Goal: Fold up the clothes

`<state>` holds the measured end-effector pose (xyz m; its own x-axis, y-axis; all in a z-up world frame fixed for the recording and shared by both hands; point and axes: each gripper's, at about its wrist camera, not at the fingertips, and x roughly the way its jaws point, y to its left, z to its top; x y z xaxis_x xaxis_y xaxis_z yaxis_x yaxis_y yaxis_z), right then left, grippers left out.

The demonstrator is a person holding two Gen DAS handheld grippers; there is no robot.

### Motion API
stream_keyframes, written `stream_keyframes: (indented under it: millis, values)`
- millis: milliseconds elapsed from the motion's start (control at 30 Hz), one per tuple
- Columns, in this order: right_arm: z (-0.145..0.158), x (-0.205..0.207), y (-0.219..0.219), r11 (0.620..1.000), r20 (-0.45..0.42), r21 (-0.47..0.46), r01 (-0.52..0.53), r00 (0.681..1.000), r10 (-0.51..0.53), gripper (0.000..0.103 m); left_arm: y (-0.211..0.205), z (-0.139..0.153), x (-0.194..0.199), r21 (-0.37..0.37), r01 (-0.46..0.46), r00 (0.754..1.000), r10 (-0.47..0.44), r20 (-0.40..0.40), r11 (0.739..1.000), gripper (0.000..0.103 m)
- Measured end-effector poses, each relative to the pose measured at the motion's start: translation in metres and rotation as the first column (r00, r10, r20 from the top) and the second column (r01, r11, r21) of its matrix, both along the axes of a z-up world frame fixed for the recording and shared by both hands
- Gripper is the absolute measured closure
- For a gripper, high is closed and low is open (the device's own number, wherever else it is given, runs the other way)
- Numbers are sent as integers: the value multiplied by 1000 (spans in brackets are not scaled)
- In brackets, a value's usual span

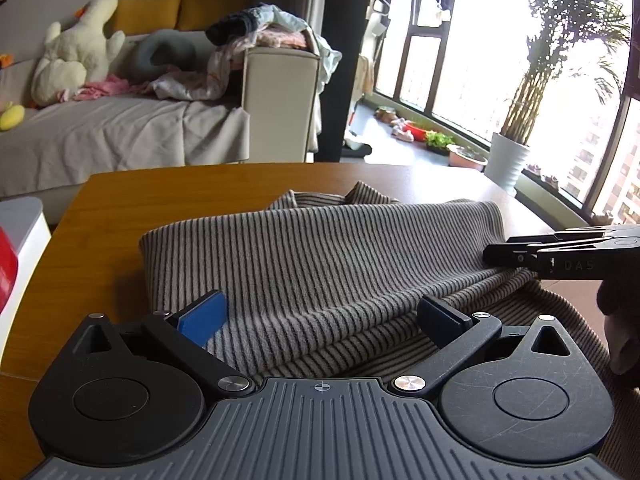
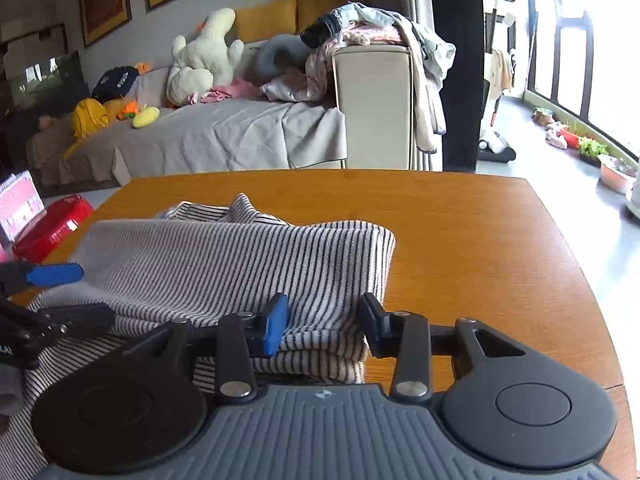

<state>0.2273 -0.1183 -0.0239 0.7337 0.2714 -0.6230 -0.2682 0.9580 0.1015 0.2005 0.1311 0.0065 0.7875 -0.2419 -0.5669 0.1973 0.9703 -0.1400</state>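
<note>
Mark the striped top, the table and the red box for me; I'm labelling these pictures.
striped top (image 1: pixel 320 256): left wrist view, middle of the folded upper layer.
table (image 2: pixel 460 240): right wrist view, bare wood right of the cloth.
red box (image 2: pixel 56 226): right wrist view, its lid.

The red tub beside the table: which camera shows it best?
The right wrist view. There the red tub shows its rim and side, off the wooden table's left edge. The left wrist view catches only a cropped red sliver at the frame's left border.
</note>
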Motion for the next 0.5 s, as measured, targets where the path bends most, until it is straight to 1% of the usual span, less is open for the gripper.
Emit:
stream_keyframes:
  millis: [33, 100, 133, 167, 233, 300, 333, 433, 500]
  values:
    - [0, 2, -1, 1000, -17, 4, 4, 1000, -4, 57, 1, 0, 0, -6, 1, 1000, -1, 0, 1000, 0]
    - [2, 5, 0, 1000, -22, -18, -2, 1000, 2, 54, 3, 0, 0, -16, 2, 1000, -2, 0, 1000, 0]
    - [4, 6, 0, 1000, -22, -30, -5, 1000, 5, 54, 3, 0, 0, -20, 2, 1000, -2, 0, 1000, 0]
    - [9, 7, 2, 999, -9, -49, -5, 1000, 5, 54, 4, 0, 0, -25, 3, 1000, -3, 0, 1000, 0]
    - [27, 8, 9, 997, 51, -83, 4, 999, 0, 54, 5, 0, -1, -32, 4, 1000, -4, 0, 999, 0]
    - [46, 14, 12, 999, 92, -51, -4, 996, 9, 54, 6, -1, -1, -38, 5, 1000, -5, 0, 999, 0]
    - [52, 22, 16, 999, 90, -34, -17, 996, 20, 54, 7, -1, -1, -41, 5, 1000, -5, 0, 999, 0]
    - [52, 53, 40, 997, 56, -34, -71, 996, 73, 54, 10, -1, -1, -64, 5, 1000, -5, 2, 998, 0]
    - [42, 75, 59, 994, 26, -50, -97, 995, 99, 54, 14, 0, -2, -92, 7, 1000, -7, 4, 996, 0]
